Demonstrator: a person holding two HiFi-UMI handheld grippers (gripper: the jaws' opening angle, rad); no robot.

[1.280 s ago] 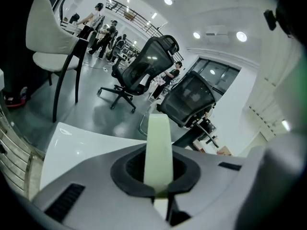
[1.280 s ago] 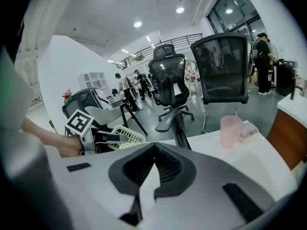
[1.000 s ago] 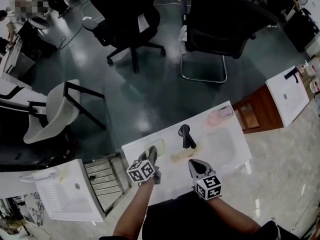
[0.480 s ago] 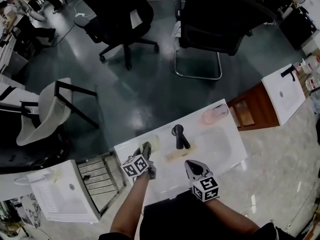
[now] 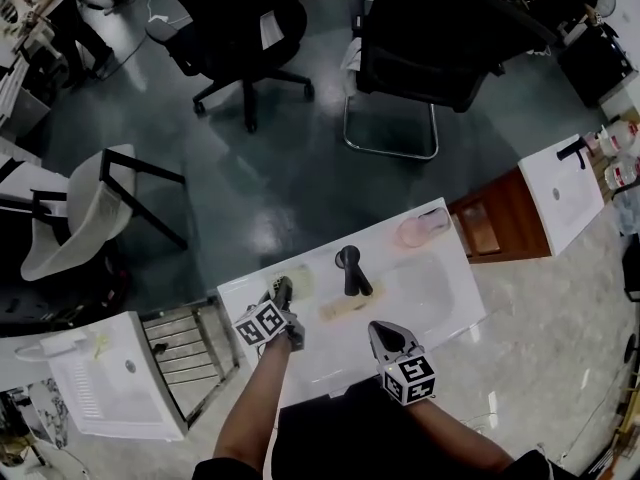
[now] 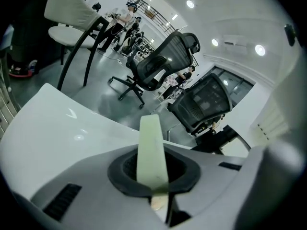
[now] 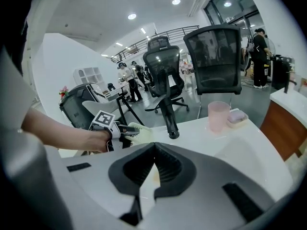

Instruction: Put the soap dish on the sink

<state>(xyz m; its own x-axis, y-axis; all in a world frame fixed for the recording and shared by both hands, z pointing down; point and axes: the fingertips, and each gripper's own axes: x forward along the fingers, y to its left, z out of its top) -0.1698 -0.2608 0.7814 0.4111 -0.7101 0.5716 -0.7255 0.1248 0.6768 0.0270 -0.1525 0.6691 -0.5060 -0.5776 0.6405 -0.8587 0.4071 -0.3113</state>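
Three white sinks appear in the head view: the centre sink [image 5: 435, 286] at lower middle, the left sink [image 5: 100, 388] at lower left, and the right sink [image 5: 560, 198] at the right edge.

There are two black faucets, the centre faucet [image 5: 350, 268] and the right faucet [image 5: 578, 149].

Three chairs stand on the floor: a black wheeled chair [image 5: 235, 18] at top left of centre, a black sled-base chair [image 5: 440, 38] at top right of centre, and a white chair [image 5: 75, 223] at the left.

Two tongs show at the bottom, the left tongs [image 5: 283, 290] and the right tongs [image 5: 385, 333].

There is one pale green soap dish [image 5: 298, 280], one pink cup [image 5: 412, 232], one pink tray [image 7: 236, 118] and one yellowish bar [image 5: 345, 309].
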